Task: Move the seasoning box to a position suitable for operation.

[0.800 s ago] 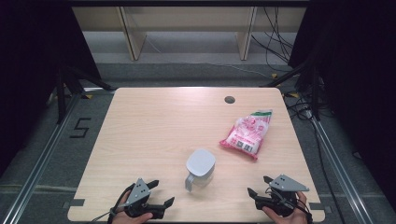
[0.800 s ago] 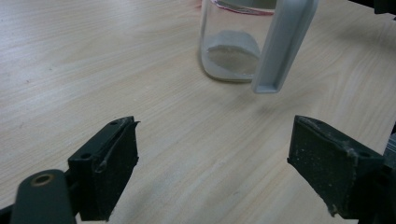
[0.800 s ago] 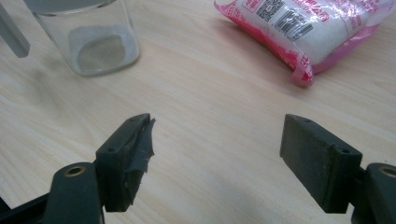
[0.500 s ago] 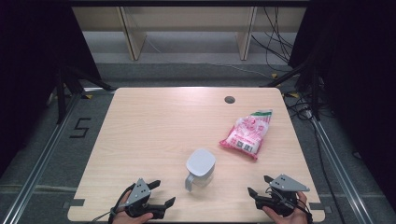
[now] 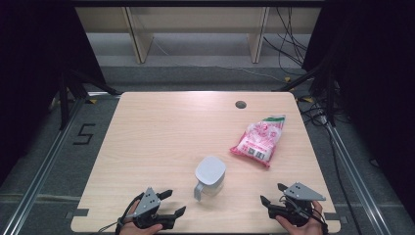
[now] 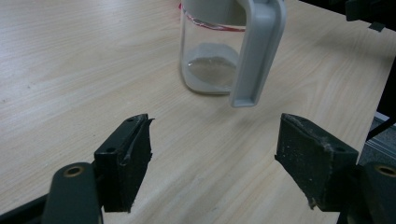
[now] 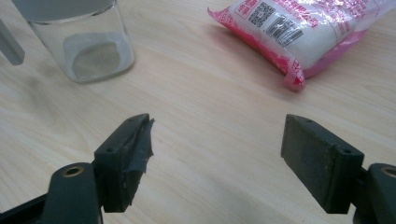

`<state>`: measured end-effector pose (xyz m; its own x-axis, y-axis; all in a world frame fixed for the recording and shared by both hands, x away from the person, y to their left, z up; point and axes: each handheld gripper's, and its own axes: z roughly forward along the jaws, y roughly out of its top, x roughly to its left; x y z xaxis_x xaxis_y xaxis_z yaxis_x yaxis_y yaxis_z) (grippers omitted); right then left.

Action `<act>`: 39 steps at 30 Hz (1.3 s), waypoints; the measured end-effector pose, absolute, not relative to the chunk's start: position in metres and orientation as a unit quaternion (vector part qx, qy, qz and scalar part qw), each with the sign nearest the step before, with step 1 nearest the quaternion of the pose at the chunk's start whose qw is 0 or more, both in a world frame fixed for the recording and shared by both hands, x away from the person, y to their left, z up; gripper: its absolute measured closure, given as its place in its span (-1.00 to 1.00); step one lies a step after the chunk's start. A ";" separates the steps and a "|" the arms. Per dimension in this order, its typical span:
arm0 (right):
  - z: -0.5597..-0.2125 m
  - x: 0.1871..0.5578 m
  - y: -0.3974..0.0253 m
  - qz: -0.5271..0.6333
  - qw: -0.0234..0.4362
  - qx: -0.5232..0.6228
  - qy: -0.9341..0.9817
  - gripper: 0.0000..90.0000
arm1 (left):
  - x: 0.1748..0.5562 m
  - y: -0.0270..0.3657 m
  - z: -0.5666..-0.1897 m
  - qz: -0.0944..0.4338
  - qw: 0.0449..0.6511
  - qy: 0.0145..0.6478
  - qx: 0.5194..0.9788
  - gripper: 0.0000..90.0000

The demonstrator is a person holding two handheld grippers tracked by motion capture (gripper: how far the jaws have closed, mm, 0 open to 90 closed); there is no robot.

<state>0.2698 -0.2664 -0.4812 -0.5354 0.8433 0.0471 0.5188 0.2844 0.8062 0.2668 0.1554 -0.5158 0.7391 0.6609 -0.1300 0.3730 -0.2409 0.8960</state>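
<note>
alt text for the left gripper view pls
The left gripper, jaws wide open and holding nothing, points at a clear glass jar with a grey lid and handle, standing on a light wooden table just beyond the jaws.

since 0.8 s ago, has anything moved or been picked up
Nothing visibly changed. The left gripper and right gripper stay open at the near table edge, holding nothing. The lidded glass jug and the pink bag lie where they were.

Jug (image 5: 210, 176) mid-front of table (image 5: 161, 132), bag (image 5: 259, 139) behind-right of it, grippers at front edge, L (image 5: 169, 204) & R (image 5: 272, 194)
</note>
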 end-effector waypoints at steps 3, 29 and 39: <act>-0.481 0.270 -0.266 0.411 0.200 0.439 0.774 -0.43 | 0.267 0.154 -0.514 0.137 0.519 0.324 0.779 -0.31; -0.481 0.272 -0.271 0.412 0.202 0.434 0.775 -0.41 | 0.296 0.099 -0.492 0.125 0.536 0.272 0.790 0.49; -0.481 0.271 -0.269 0.411 0.195 0.450 0.769 -0.41 | 0.308 0.091 -0.494 0.118 0.543 0.289 0.779 0.51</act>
<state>0.2706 -0.2686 -0.4808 -0.5199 0.8513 0.0704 0.5308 0.2573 0.8075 0.3081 0.0910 -0.4940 0.8046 0.5795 -0.1293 0.3222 -0.2433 0.9149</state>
